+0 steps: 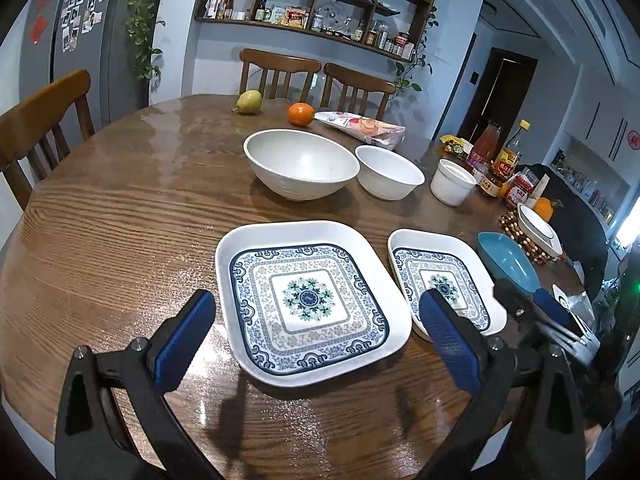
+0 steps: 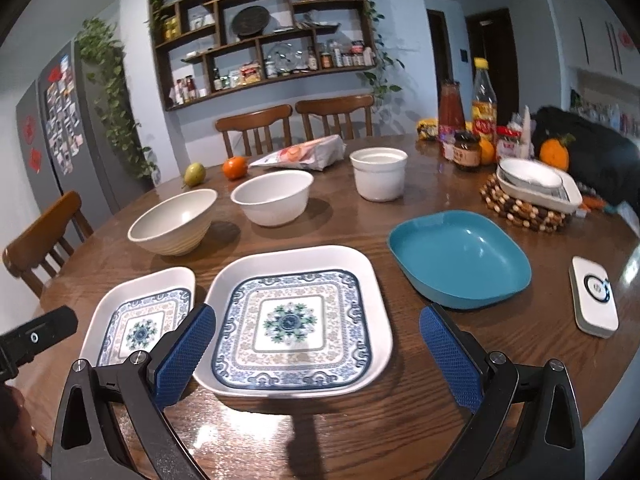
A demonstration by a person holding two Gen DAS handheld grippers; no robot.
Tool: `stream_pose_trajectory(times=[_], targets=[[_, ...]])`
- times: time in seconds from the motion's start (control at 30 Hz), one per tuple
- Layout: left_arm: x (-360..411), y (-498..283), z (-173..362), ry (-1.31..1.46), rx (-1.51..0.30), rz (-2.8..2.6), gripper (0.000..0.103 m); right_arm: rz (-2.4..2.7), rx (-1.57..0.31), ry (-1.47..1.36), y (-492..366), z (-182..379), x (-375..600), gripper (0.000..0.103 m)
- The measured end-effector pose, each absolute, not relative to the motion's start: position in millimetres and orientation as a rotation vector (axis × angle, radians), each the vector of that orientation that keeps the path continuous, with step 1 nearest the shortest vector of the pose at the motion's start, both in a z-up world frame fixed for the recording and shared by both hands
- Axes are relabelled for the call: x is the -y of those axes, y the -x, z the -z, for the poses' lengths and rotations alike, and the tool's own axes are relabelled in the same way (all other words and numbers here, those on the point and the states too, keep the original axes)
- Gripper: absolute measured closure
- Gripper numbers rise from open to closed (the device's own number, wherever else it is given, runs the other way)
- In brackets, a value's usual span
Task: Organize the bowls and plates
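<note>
The left gripper [image 1: 316, 328] hangs low over the near edge of the wooden table [image 1: 120, 232], its blue pads [image 1: 188, 332] spread wide and gripping nothing. The large patterned plate [image 1: 308, 300] lies flat and empty right ahead, its near rim between the two fingers but apart from them. Just to its right, close but not touching, sits the small patterned plate [image 1: 440, 280], also empty; the left gripper's right finger crosses in front of its near corner.

The right gripper [image 2: 318, 344] is likewise spread wide and empty, level with the table edge. From the right wrist view the small patterned plate sits centred between its pads, and the blue plate [image 2: 460, 256] lies empty just beyond the right finger.

Farther back stands a row of three empty white vessels: the big ribbed bowl [image 1: 300, 164], the medium bowl [image 1: 388, 172] and a straight-sided white cup [image 1: 454, 182]. To the right, a white dish [image 2: 536, 184] rests on a beaded trivet [image 2: 520, 212].

At the far edge lie a pear [image 1: 249, 102], an orange [image 1: 301, 114] and a snack bag [image 1: 362, 126].
</note>
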State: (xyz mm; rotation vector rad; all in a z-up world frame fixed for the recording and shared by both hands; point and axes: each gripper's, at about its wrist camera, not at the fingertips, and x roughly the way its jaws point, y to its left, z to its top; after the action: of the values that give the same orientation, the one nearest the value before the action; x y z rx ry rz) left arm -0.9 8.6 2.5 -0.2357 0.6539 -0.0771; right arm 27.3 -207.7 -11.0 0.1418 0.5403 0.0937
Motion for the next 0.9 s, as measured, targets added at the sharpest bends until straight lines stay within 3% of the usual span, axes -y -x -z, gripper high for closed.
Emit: stream_pose_trajectory(times=[0.13,0.43,0.6,0.73,0.9], targets=[[-12.2,-2.9,-4.2,0.259,-0.658,0.079,0.004,-0.083,-0.574,-0.204,-32.2,13.9,225.2,0.001],[19.0,-39.8,-19.9,0.261,-0.738,0.314,0.024,-0.125,-0.588,-0.342,-42.8,9.8,259.4,0.001],[38.0,-64.9,-12.7,0.327,-0.842,0.392,0.041,-0.155,-0.609,-0.365,-51.5,10.5,263.0,0.012],[51.9,-74.8,-10.7,0.318,-0.884,0.407,0.047,-0.174,-0.640,-0.400,-60.8,16.5,266.5,0.029],[61.1,-82.2,-2.6,0.294,-0.918,0.408,0.055,-0.172,-0.662,-0.397,-65.2,22.9,269.5,0.033]])
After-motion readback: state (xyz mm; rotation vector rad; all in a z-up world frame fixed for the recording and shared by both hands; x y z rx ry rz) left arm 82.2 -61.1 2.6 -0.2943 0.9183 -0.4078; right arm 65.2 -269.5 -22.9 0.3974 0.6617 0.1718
